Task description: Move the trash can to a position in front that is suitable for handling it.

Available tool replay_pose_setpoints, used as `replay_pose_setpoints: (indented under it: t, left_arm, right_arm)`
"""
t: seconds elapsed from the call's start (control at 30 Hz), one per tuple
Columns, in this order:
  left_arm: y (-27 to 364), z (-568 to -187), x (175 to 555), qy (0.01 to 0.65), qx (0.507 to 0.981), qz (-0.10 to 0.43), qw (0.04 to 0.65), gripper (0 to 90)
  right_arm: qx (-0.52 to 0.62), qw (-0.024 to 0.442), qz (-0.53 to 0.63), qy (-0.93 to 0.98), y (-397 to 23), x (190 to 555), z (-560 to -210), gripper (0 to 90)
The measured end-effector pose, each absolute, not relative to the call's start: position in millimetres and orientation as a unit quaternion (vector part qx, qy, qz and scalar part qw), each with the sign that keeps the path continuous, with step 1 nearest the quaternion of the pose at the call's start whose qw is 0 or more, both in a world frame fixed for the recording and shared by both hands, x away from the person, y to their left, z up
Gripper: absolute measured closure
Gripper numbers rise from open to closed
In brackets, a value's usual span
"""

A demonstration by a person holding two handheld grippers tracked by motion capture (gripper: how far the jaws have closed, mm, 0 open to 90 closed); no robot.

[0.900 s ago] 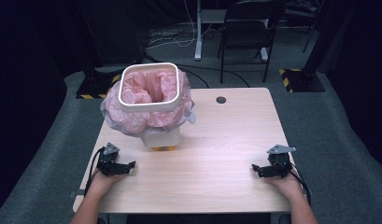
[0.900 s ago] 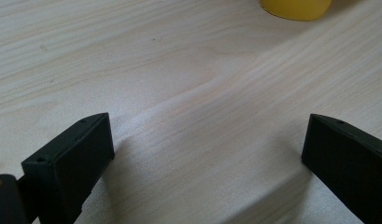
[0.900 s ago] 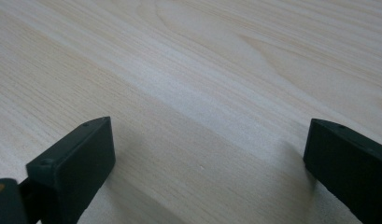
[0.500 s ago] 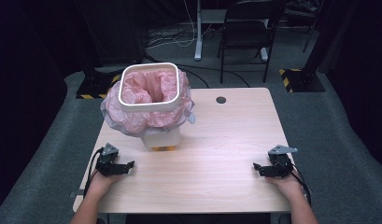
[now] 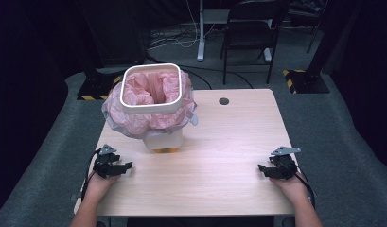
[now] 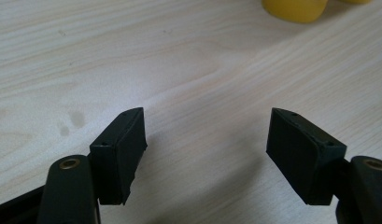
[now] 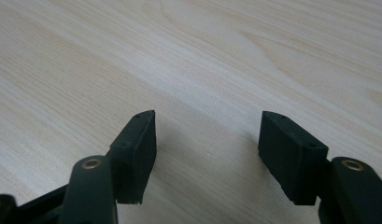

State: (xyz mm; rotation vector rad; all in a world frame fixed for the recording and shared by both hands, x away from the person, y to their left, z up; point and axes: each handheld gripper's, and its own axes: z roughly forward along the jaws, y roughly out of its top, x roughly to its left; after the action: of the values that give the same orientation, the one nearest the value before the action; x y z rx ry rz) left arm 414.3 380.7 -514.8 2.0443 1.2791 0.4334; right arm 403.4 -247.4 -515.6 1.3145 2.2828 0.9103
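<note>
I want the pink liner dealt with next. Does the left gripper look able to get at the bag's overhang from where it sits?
Probably yes. The left gripper is open, and bare table lies between it and the pink bag on the white bin.

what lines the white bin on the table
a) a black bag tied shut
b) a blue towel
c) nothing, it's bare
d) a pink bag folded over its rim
d: the high view shows the white bin with a pink bag inside it and draped out over the rim, hanging down the sides.
</note>
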Motion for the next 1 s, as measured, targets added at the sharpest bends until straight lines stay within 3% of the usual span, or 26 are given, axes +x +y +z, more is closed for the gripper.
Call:
replay_pose_setpoints:
  t: [0.4, 1.0]
  left_arm:
    - [381, -500, 407, 0.499, 0.759, 0.157, 0.386, 30.6]
    - [383, -483, 399, 0.491, 0.753, 0.175, 0.400, 28.5]
  right_arm:
    - [0.465, 0.195, 0.329, 0.799, -248, 394, -502, 39.2]
    - [0.447, 0.219, 0.353, 0.792, -236, 377, -481, 38.8]
